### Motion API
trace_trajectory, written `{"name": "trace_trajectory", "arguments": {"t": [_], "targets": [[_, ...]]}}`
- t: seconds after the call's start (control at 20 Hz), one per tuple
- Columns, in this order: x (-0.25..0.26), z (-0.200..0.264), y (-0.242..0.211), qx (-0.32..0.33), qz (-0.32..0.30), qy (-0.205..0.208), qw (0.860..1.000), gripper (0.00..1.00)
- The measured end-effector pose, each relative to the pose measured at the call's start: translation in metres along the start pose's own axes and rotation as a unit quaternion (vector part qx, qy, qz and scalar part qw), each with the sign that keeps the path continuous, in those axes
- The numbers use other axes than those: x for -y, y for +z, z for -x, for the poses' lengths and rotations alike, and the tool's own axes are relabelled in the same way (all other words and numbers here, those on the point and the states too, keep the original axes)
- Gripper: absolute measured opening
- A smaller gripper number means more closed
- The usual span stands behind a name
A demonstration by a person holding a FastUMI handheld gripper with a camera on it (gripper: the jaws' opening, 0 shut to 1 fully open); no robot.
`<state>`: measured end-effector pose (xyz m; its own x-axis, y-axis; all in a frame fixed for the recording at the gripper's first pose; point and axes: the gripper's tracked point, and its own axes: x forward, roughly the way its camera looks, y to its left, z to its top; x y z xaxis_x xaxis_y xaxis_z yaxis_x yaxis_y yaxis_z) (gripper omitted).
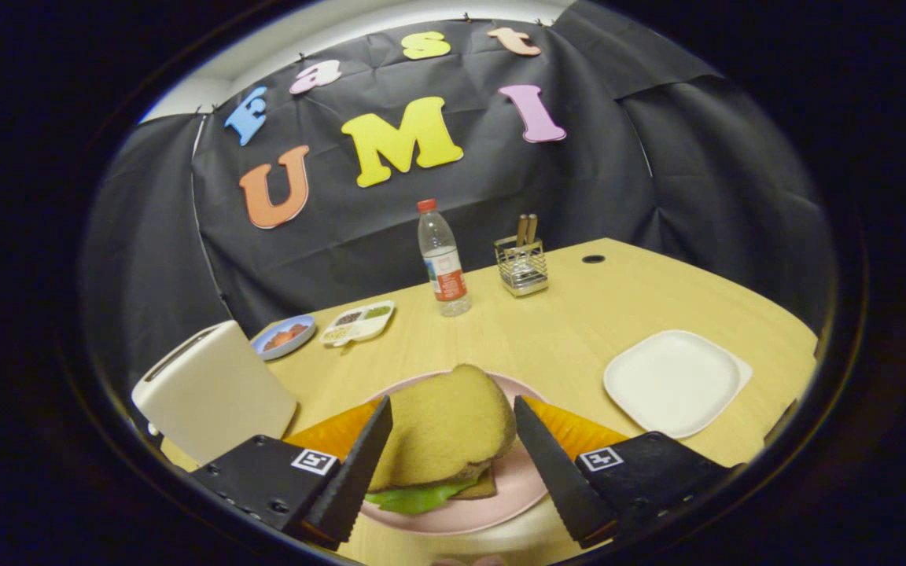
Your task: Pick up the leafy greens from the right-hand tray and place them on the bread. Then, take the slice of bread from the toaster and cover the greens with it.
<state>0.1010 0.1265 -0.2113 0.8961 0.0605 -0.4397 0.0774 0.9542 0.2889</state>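
A slice of bread [445,424] lies on top of leafy greens [414,497], which poke out from under its near edge. Below them a darker bottom slice [480,489] shows a corner. The stack rests on a pink plate [520,479]. My gripper [453,405] is open, and its two fingers stand on either side of the top slice, close against its edges. The white toaster [213,389] stands to the left of the plate, its slot facing up. A bare white square tray [673,381] sits to the right of the plate.
Beyond the plate stand a water bottle [443,259] and a wire holder with wooden utensils [522,267]. A small blue bowl [284,336] and a divided white dish [357,322] lie behind the toaster. The wooden table [563,338] ends at the black cloth wall.
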Motion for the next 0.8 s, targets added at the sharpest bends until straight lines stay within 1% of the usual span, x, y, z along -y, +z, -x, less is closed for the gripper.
{"name": "trace_trajectory", "arguments": {"t": [0.2, 0.35, 0.4, 0.6, 0.8], "targets": [[0.01, 0.01, 0.011, 0.015, 0.005, -0.007, 1.0, 0.96], [0.009, 0.027, 0.032, 0.053, 0.024, 0.004, 0.998, 0.96], [0.008, 0.036, 0.045, 0.075, 0.034, 0.011, 0.997, 0.96], [0.021, 0.078, 0.091, 0.149, 0.089, 0.012, 0.985, 0.96], [0.041, 0.123, 0.123, 0.186, 0.099, 0.016, 0.977, 0.95]]}}
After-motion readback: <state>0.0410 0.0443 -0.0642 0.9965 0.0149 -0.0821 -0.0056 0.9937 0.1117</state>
